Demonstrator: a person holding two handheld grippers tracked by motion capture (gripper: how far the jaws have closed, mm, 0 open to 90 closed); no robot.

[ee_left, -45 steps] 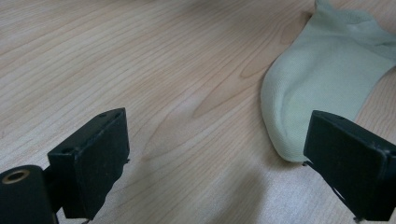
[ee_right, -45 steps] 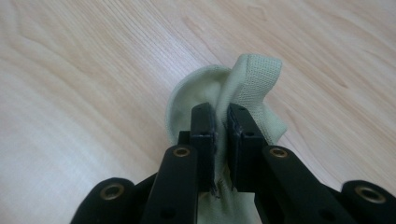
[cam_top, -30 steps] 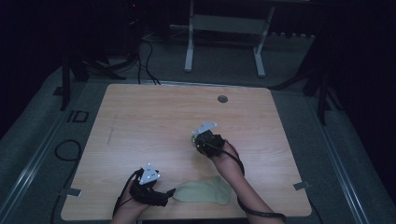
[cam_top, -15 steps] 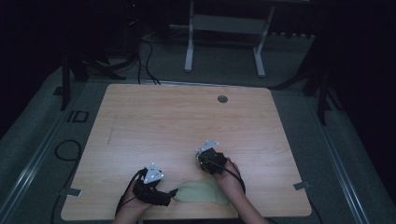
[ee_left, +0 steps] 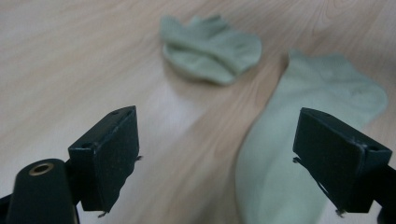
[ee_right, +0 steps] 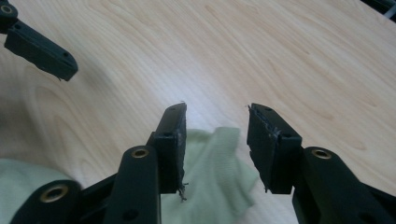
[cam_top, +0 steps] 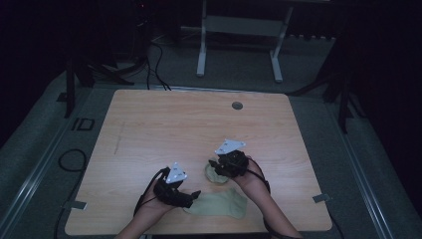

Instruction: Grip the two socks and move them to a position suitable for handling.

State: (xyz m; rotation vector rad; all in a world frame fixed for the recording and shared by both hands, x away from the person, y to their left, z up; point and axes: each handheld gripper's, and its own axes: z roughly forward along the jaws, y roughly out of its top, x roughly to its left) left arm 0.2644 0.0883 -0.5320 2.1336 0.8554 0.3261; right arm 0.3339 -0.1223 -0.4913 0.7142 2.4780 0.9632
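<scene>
The wooden table (cam_top: 149,129) sits in a dark room. The left gripper (ee_left: 219,158) is wide apart. The right gripper (ee_right: 215,140) has just been opening, with nothing pinched. One sock (cam_top: 221,204) lies flat at the bottom middle; a folded sock (cam_top: 213,172) lies just above.

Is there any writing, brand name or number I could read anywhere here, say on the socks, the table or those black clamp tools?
No readable text anywhere.
Flat sock and folded sock: plain pale green, no brand or mark.
Table: bare wood grain.
Left gripper and right gripper: plain black, unlabelled.
Floor mark left of the table: might be letters, too dim and small to read.
</scene>
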